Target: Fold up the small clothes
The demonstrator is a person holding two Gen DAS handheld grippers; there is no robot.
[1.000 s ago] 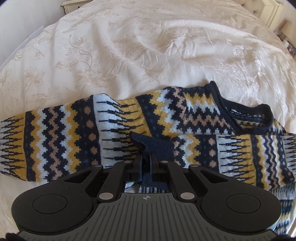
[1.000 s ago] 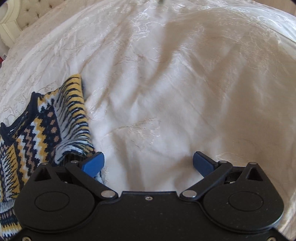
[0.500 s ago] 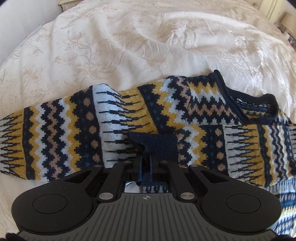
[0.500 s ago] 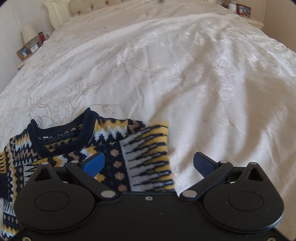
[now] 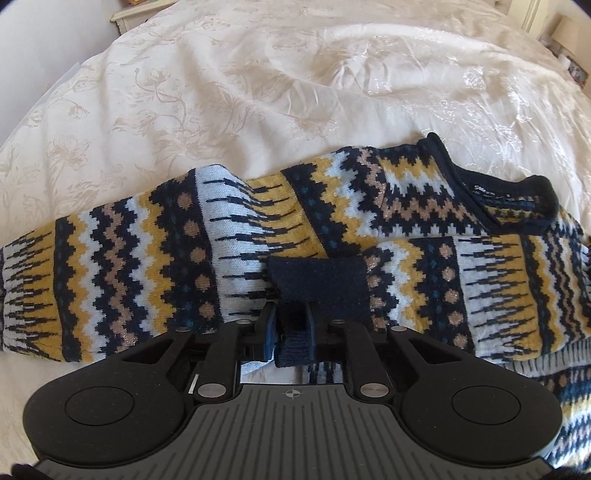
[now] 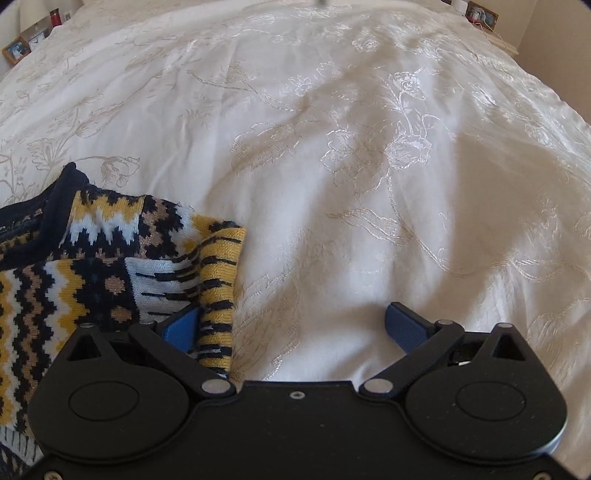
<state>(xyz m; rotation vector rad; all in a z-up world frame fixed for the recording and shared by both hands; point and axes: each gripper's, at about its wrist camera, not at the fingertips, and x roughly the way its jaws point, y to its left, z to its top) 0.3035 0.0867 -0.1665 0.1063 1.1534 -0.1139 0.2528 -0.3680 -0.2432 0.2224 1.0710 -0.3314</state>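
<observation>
Across the near edge of the bed lies a knitted sweater [image 5: 155, 266] patterned in navy, mustard, pale blue and tan zigzags and dots, spread sideways on a cream bedspread [image 5: 258, 92] woven with a shiny floral pattern. Its navy ribbed collar [image 5: 517, 206] sits toward the right of the left wrist view, with a small label inside the neck. One sleeve is laid back over the body, and its dark navy ribbed cuff [image 5: 321, 280] rests near the middle of the garment.

The left tongs [image 5: 291, 332] are clenched on that cuff, the navy knit bunched between the two blue pads.

The right tongs [image 6: 291, 328] are released, jaws spread wide. The left blue pad [image 6: 181, 326] touches the folded side edge of the sweater [image 6: 92, 273], where a mustard and navy striped fold hangs beside it; the right pad [image 6: 406, 325] is over bare bedspread [image 6: 369, 147].

The bedspread is lightly creased, with sunlit patches and soft shadows. At the far left corner of the bed, the right wrist view shows framed pictures [image 6: 16, 50] and a red object on a low surface; at the far right corner stands another small frame [image 6: 480, 14]. In the left wrist view a pale piece of furniture [image 5: 129, 18] stands beyond the far left corner, against a plain wall.
</observation>
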